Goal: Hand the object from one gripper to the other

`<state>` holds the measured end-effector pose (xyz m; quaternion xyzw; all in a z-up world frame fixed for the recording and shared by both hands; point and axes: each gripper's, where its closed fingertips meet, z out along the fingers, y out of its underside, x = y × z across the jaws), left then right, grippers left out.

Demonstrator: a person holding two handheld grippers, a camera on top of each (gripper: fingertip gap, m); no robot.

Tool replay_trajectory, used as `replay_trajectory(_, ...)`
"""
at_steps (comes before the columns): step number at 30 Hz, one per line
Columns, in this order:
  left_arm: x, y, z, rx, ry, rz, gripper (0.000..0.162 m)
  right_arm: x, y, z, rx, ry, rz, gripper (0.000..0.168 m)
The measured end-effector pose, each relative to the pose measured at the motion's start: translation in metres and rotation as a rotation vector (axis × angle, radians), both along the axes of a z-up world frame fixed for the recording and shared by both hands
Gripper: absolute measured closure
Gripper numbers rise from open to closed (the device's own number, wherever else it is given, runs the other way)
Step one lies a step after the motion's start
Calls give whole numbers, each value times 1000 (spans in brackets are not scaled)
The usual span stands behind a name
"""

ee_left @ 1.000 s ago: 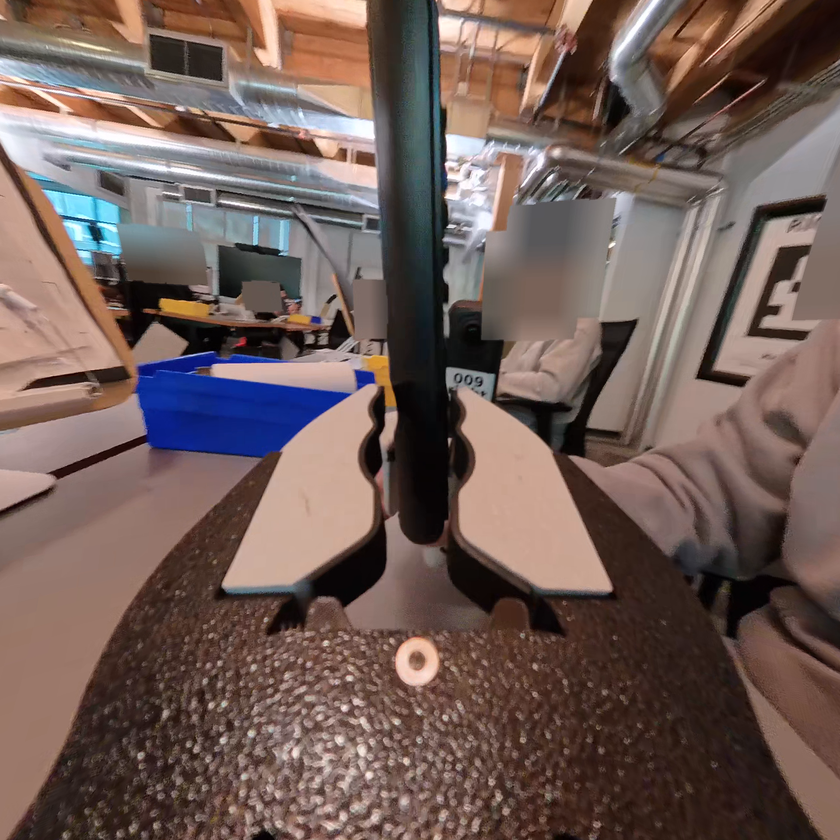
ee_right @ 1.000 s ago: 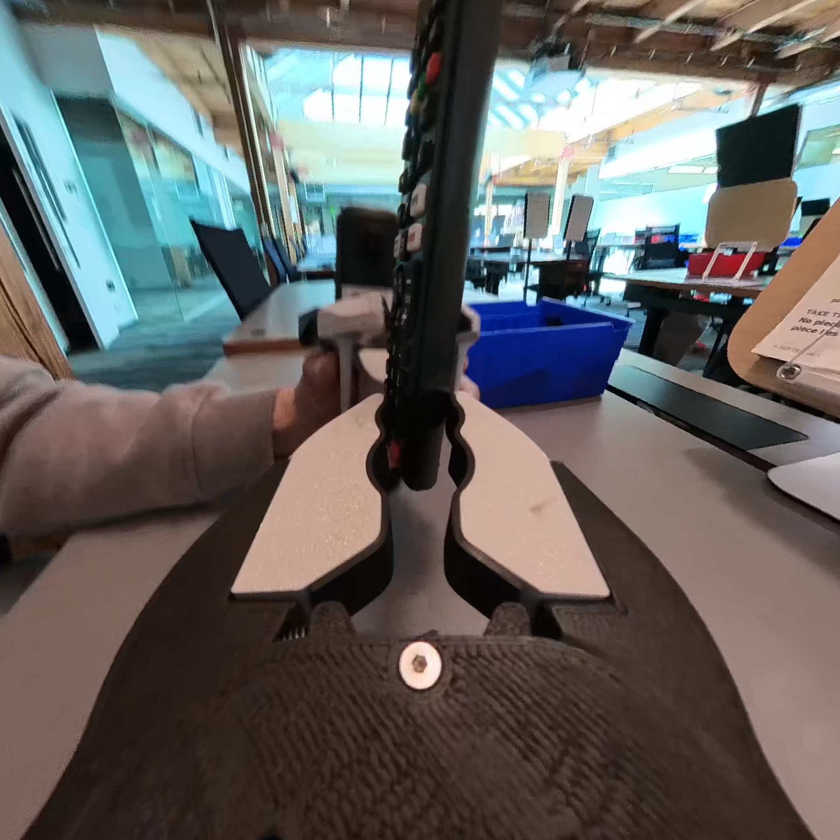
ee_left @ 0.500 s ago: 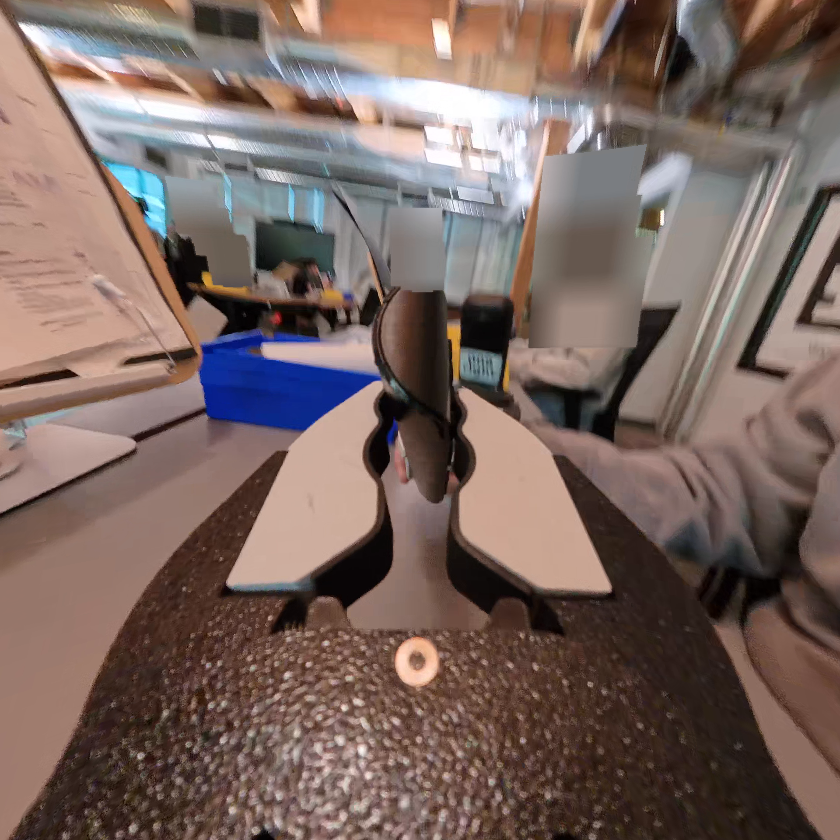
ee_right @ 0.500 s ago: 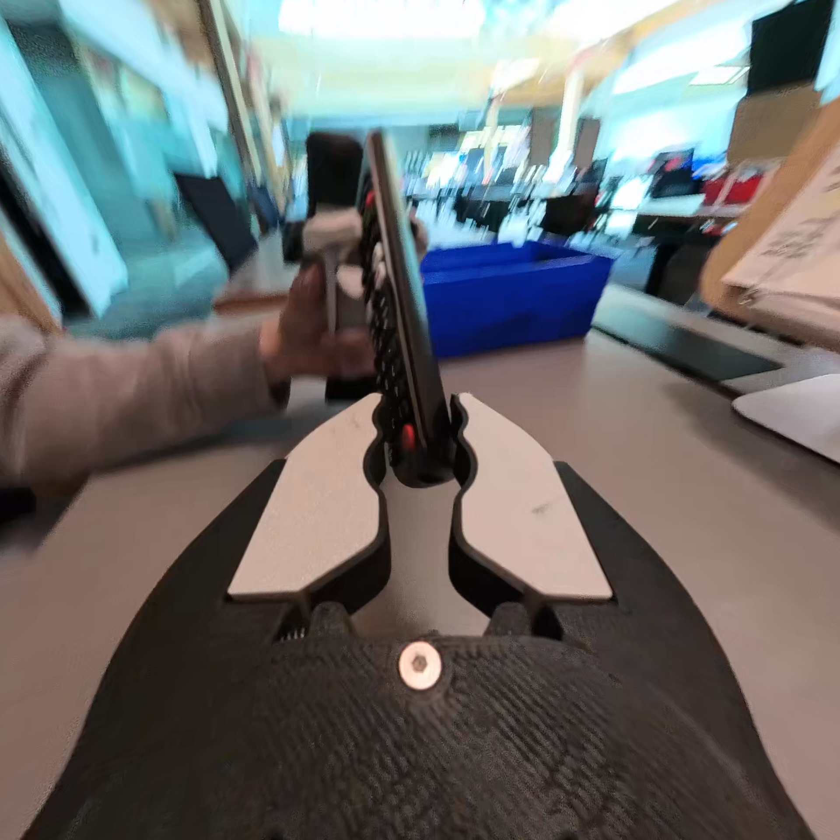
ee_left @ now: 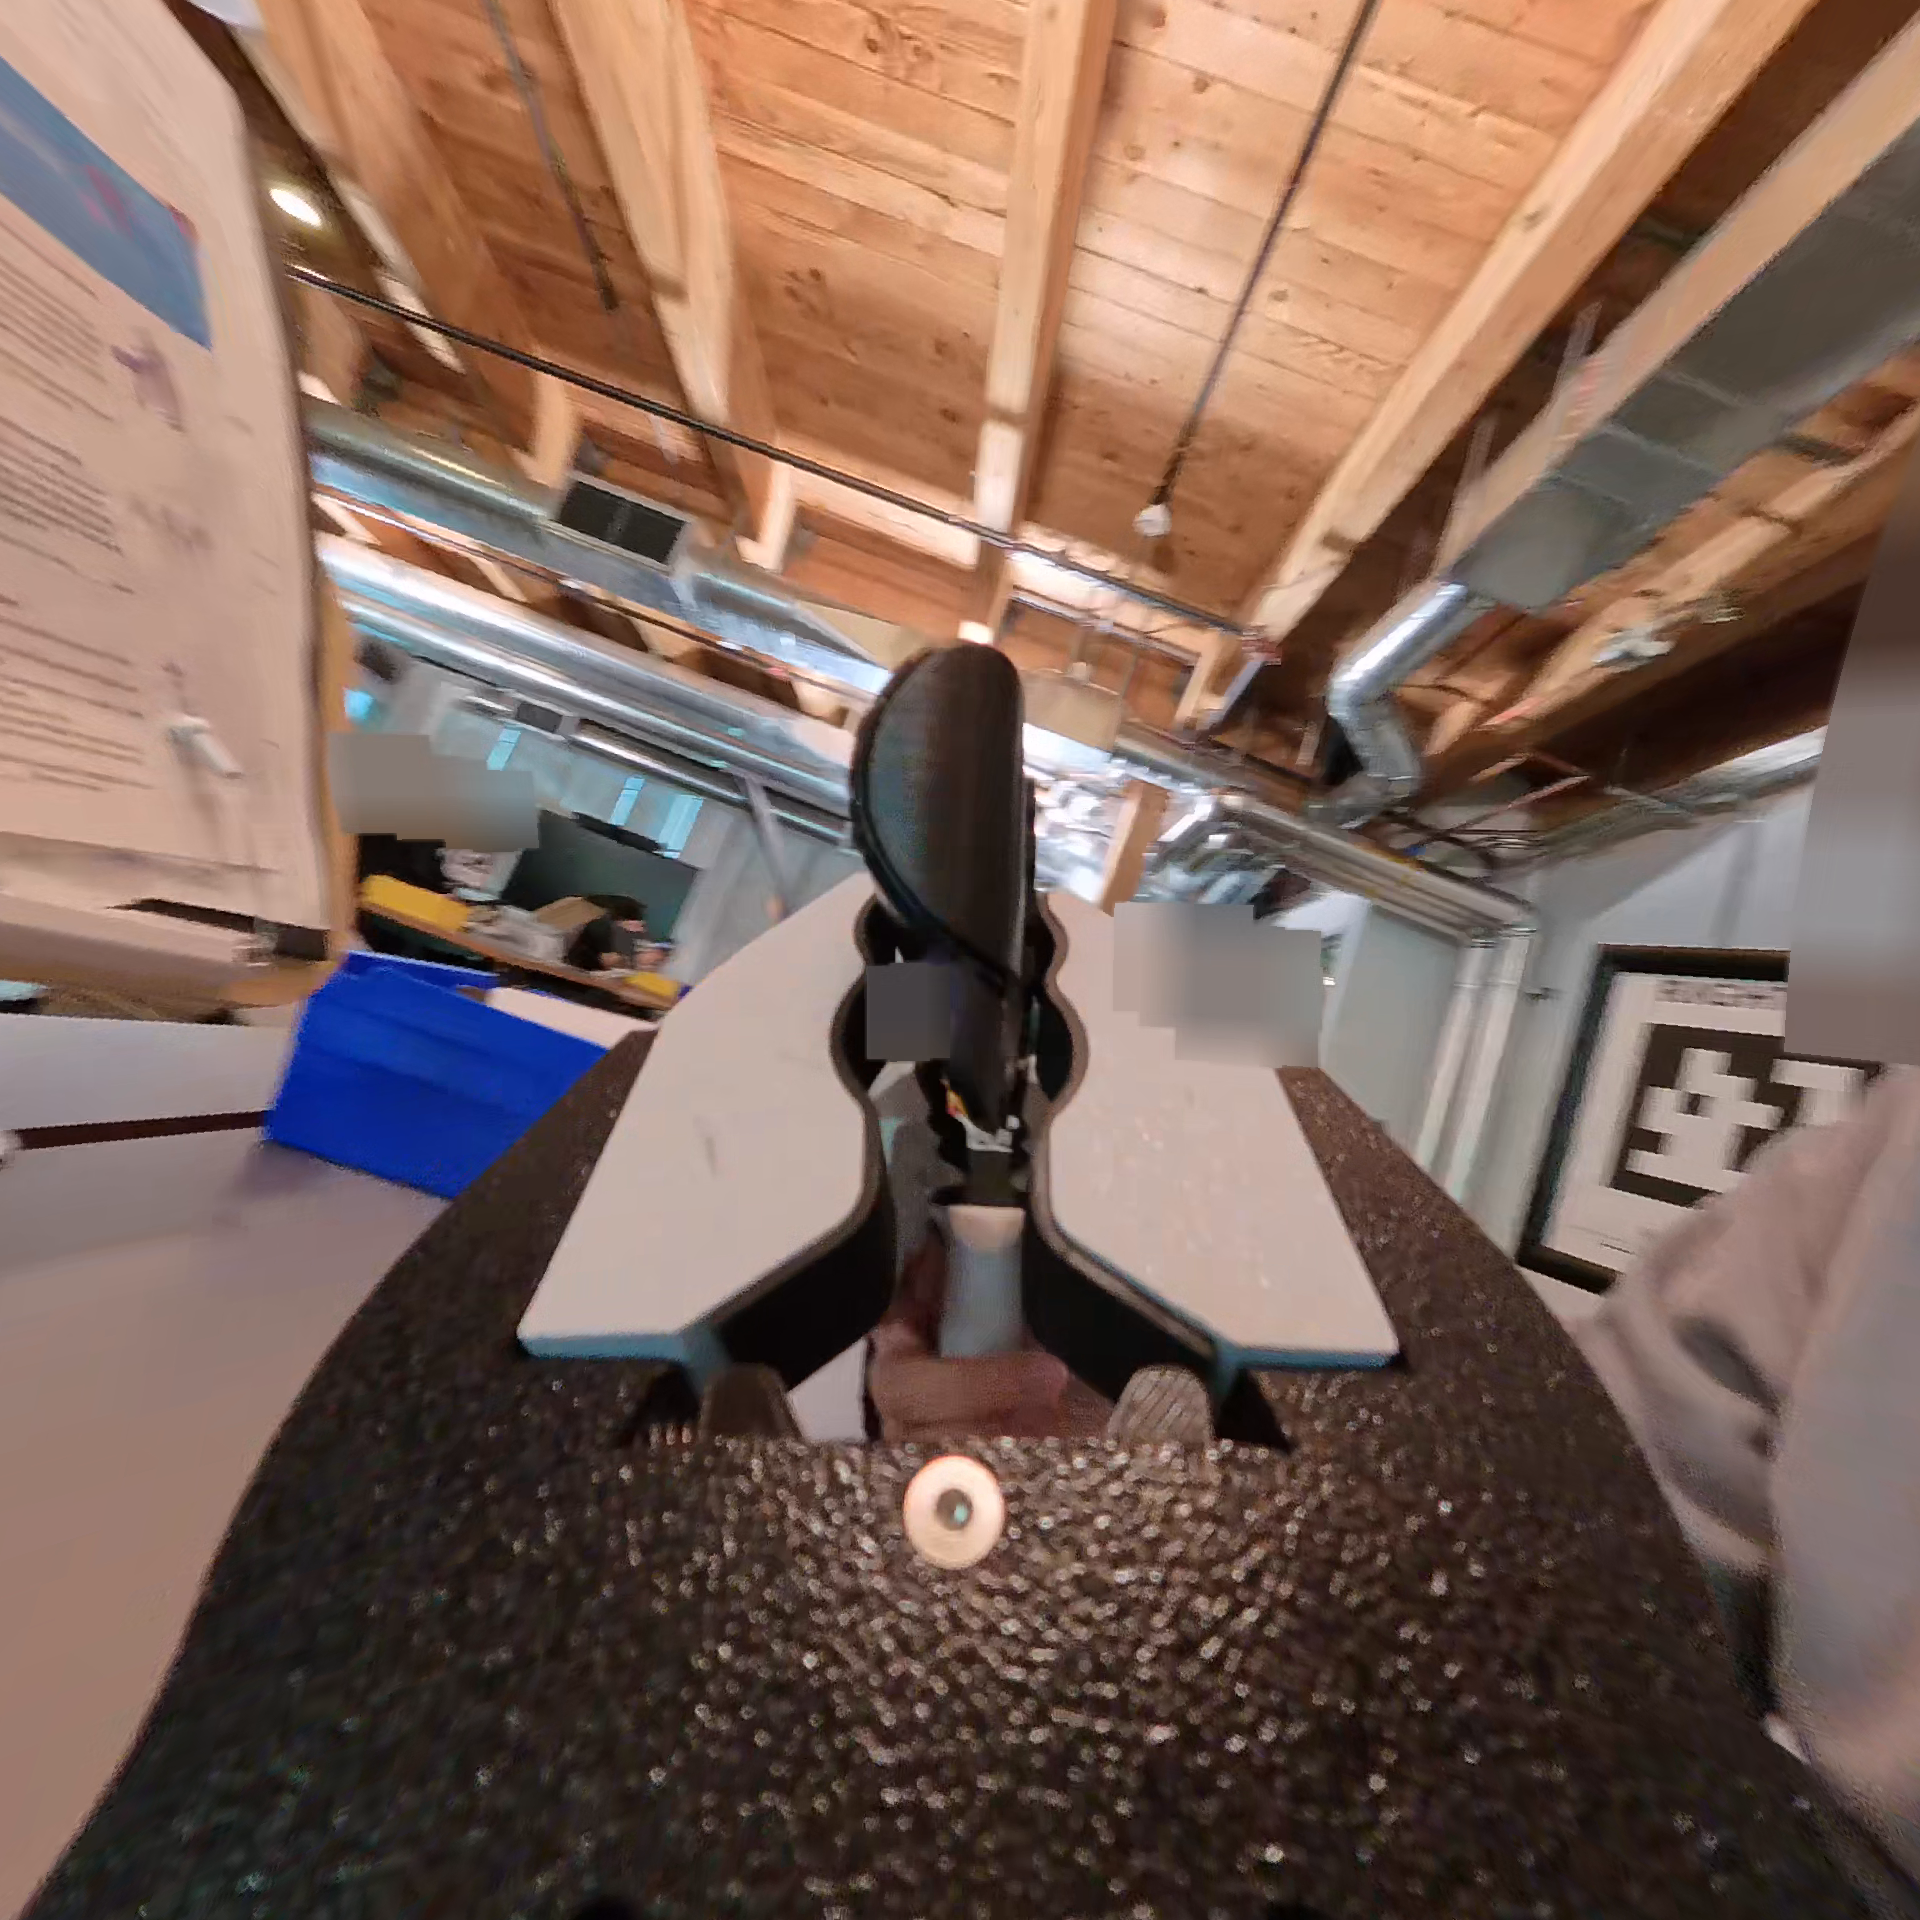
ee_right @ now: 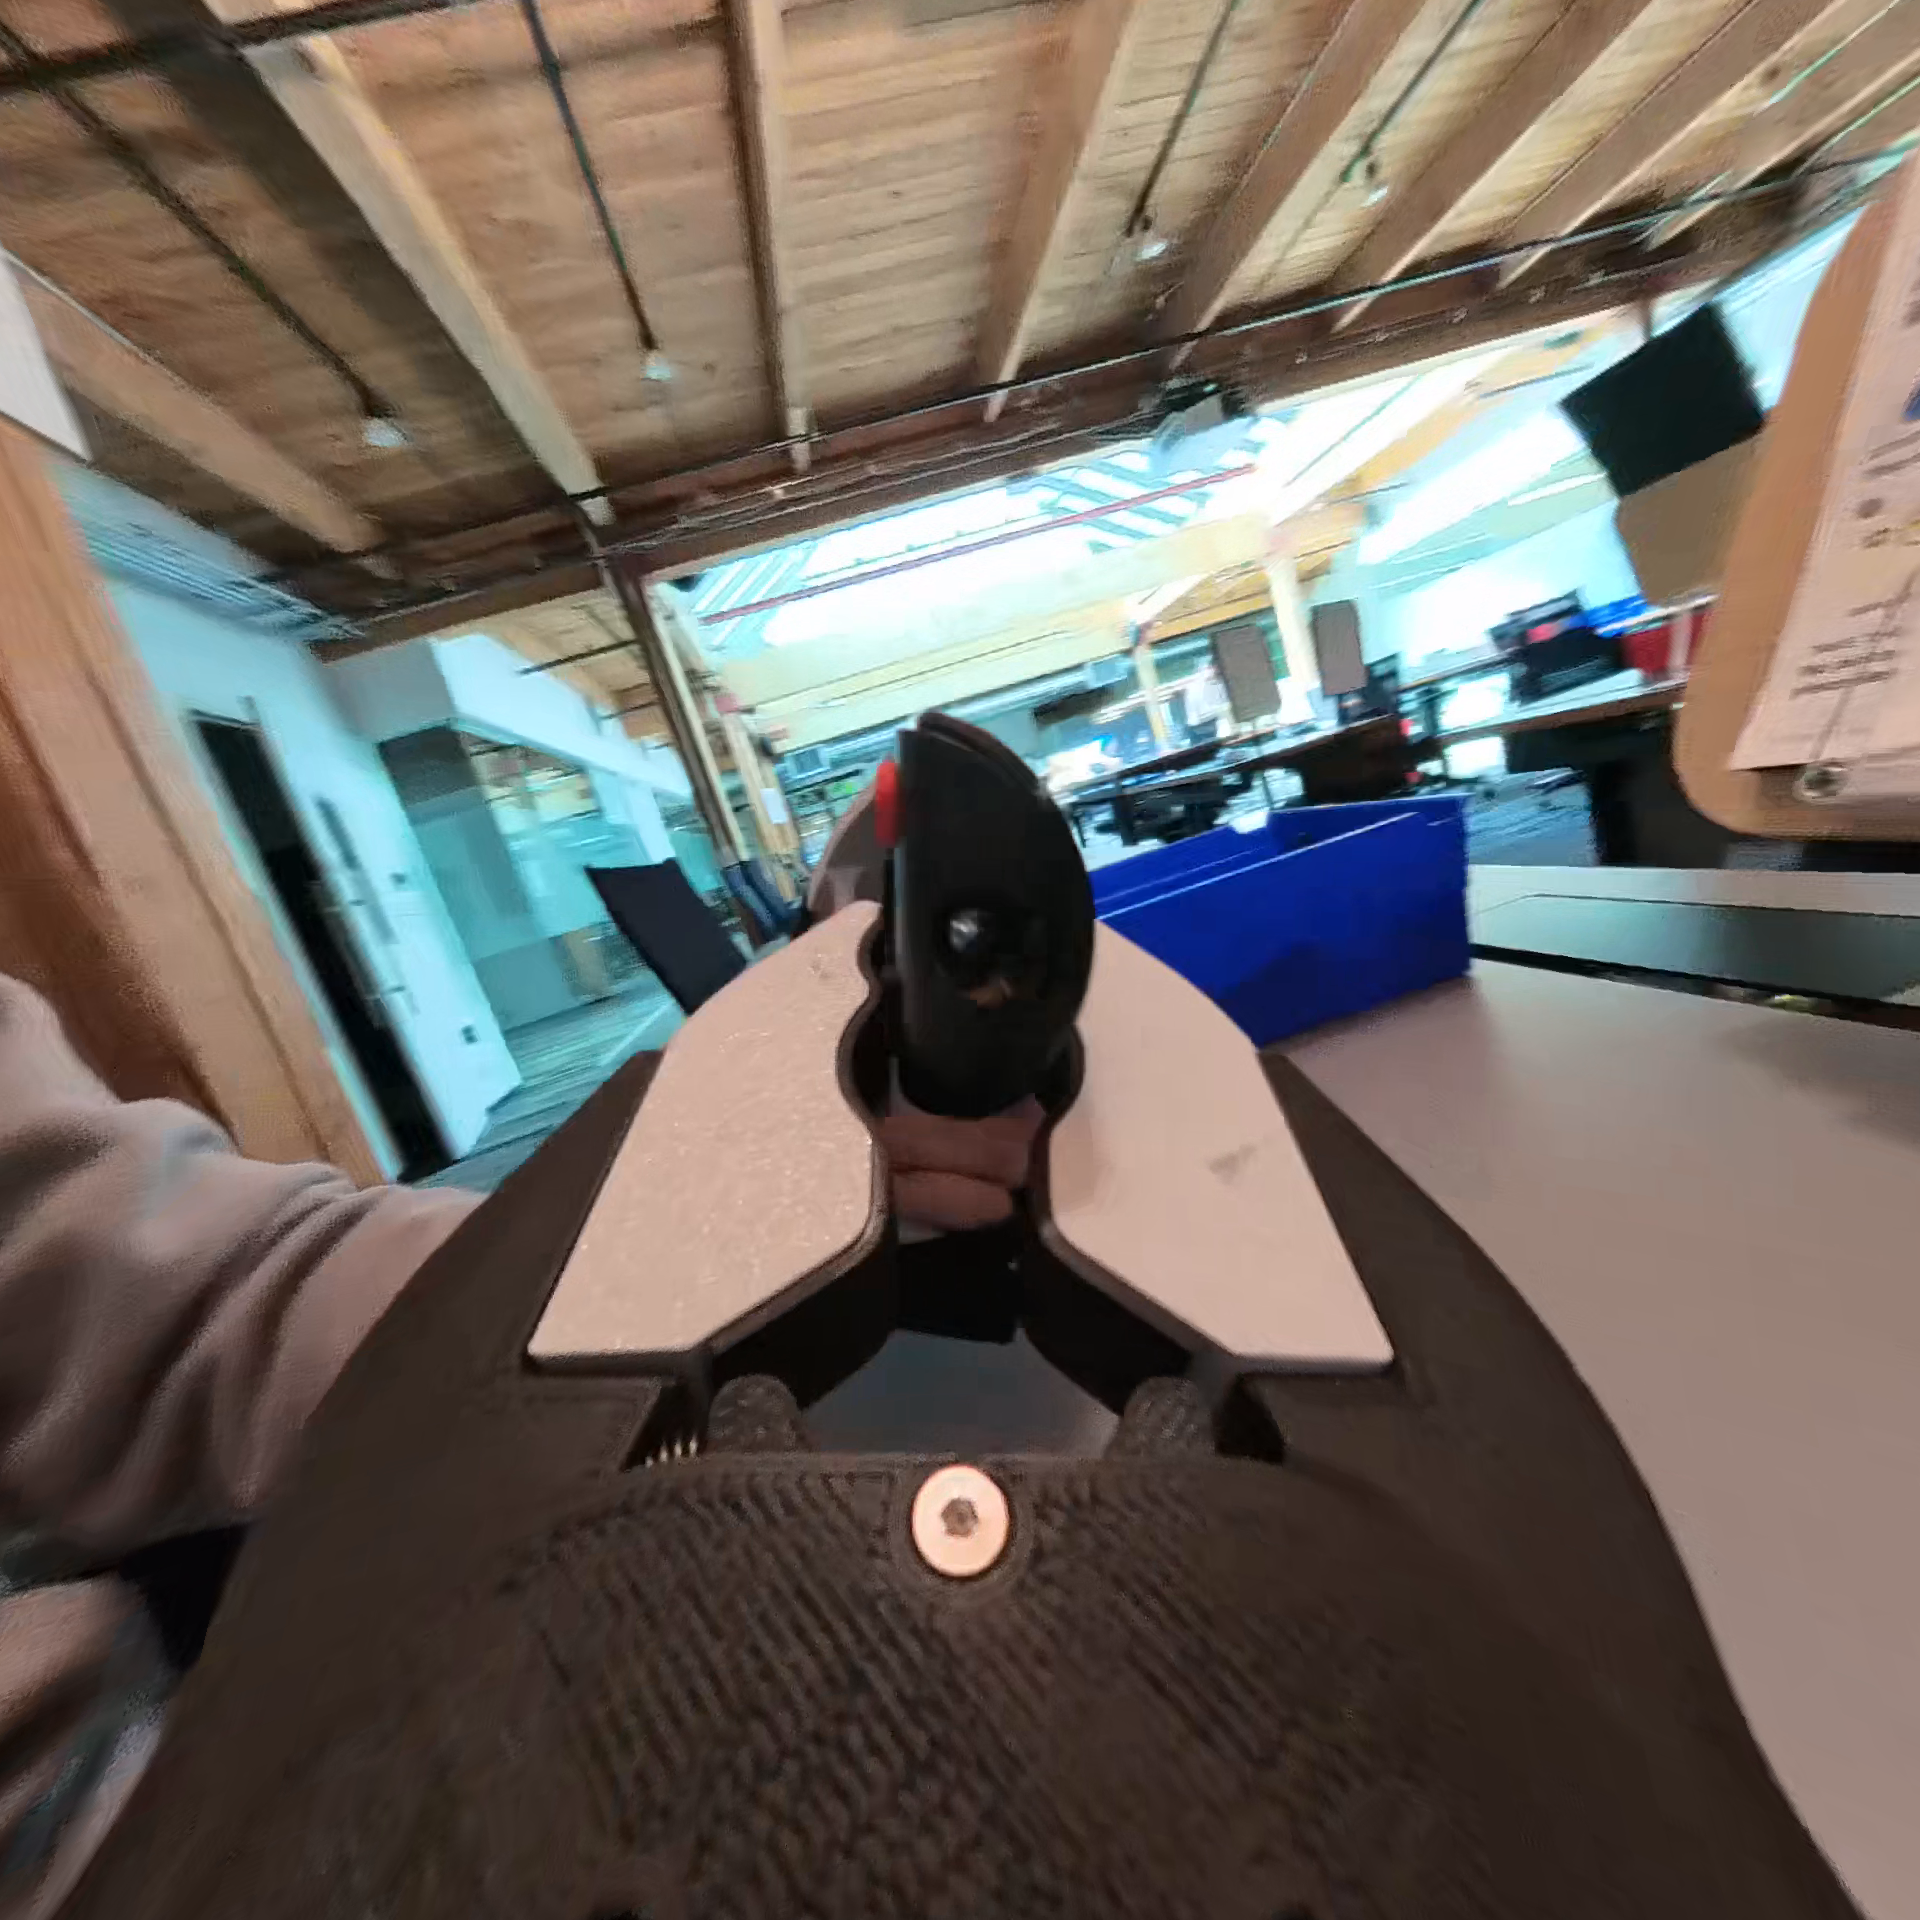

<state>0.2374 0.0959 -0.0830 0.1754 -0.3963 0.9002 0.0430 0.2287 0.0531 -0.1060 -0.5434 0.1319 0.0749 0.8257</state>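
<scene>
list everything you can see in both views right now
remote: 1, black with a red button, between the fingers of both grippers, seen end-on
bin: 1, blue, on the table behind the grippers
table: 1, grey, under the grippers
clipboard: 1, tan with paper, standing at the table's edge
framed picture: 1, black and white, on the wall in the left wrist view
ducts: several, silver, under the wooden ceiling
left gripper: 1, black with grey fingers, closed on the remote
right gripper: 1, black with grey fingers, closed on the remote
sleeve: grey, the person's left arm, seen in the right wrist view
</scene>
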Motion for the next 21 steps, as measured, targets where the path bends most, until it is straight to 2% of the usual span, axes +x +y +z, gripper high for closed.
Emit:
replay_trajectory(4, -10, -8, -13, 181, -60, -70, 137, -5, -13, 2, -98, -58, 78, 146)
replay_trajectory(6, -13, -10, -21, 315, -90, -62, 117, -10, -24, -1, -142, -48, 164, 146)
replay_trajectory(8, -16, -13, -34, 481, -116, -64, 107, -12, -33, -9, -220, -22, 217, 146)
replay_trajectory(12, -29, -20, -56, 685, -160, -130, 113, -18, -41, -21, -311, -16, 263, 146)
replay_trajectory(14, -37, -27, -68, 765, -173, -186, 123, -18, -40, -21, -303, -8, 266, 146)
replay_trajectory(15, -39, -30, -75, 808, -188, -202, 137, -16, -39, -21, -298, 0, 255, 146)
replay_trajectory(17, -33, -33, -84, 890, -185, -158, 139, -9, -40, -24, -302, 13, 214, 147)
replay_trajectory(19, -28, -35, -82, 881, -157, -137, 140, -3, -41, -18, -240, 21, 169, 146)
replay_trajectory(21, -21, -37, -74, 802, -117, -114, 140, 6, -41, -7, -133, 47, 94, 145)
